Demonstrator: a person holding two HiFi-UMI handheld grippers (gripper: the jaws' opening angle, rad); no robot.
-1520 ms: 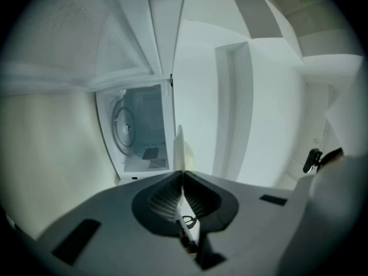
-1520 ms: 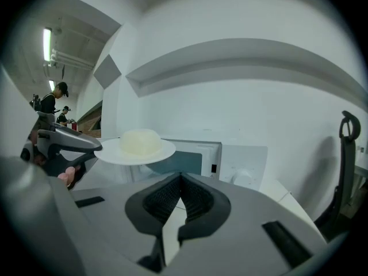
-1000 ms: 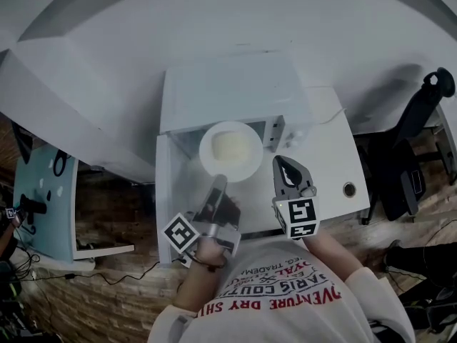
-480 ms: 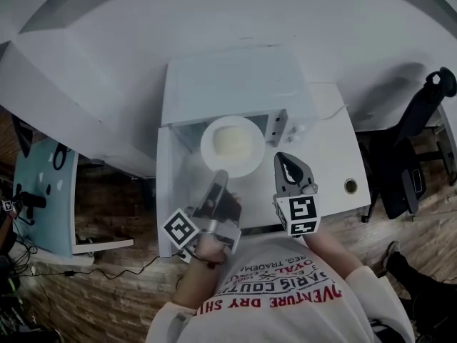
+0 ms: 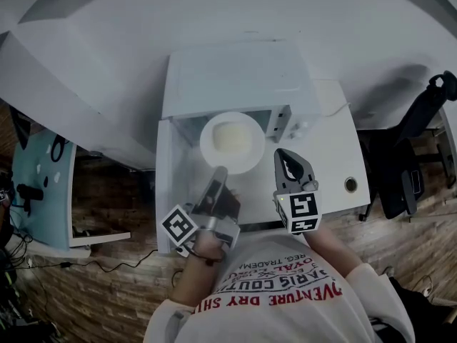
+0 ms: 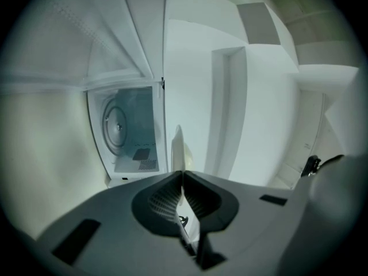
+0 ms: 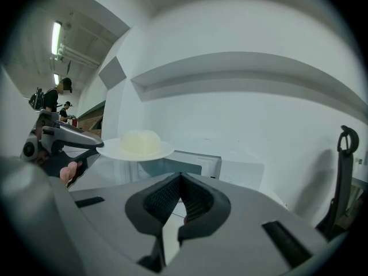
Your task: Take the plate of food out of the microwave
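Note:
A white plate (image 5: pixel 231 141) with a pale mound of food (image 5: pixel 232 138) hangs level in front of the white microwave (image 5: pixel 235 77), whose door (image 5: pixel 164 191) stands open to the left. My left gripper (image 5: pixel 220 171) is shut on the plate's near rim. In the left gripper view the plate (image 6: pixel 178 148) shows edge-on between the closed jaws of the left gripper (image 6: pixel 182 174), with the empty cavity and its turntable (image 6: pixel 115 125) beyond. My right gripper (image 5: pixel 286 164) is shut with nothing in it, just right of the plate. The right gripper (image 7: pixel 181 180) sees the plate (image 7: pixel 135 149) and food (image 7: pixel 140 141) from the side.
The microwave stands on a white table (image 5: pixel 328 163) with a cable hole (image 5: pixel 350 185). A dark office chair (image 5: pixel 418 141) is at the right, a light blue board (image 5: pixel 39 191) at the left. Two people (image 7: pixel 57 96) stand far off in the right gripper view.
The plate stays in the left gripper's grip in front of the microwave opening, barely shifted. The right gripper has hardly moved. The head view has drifted slightly.

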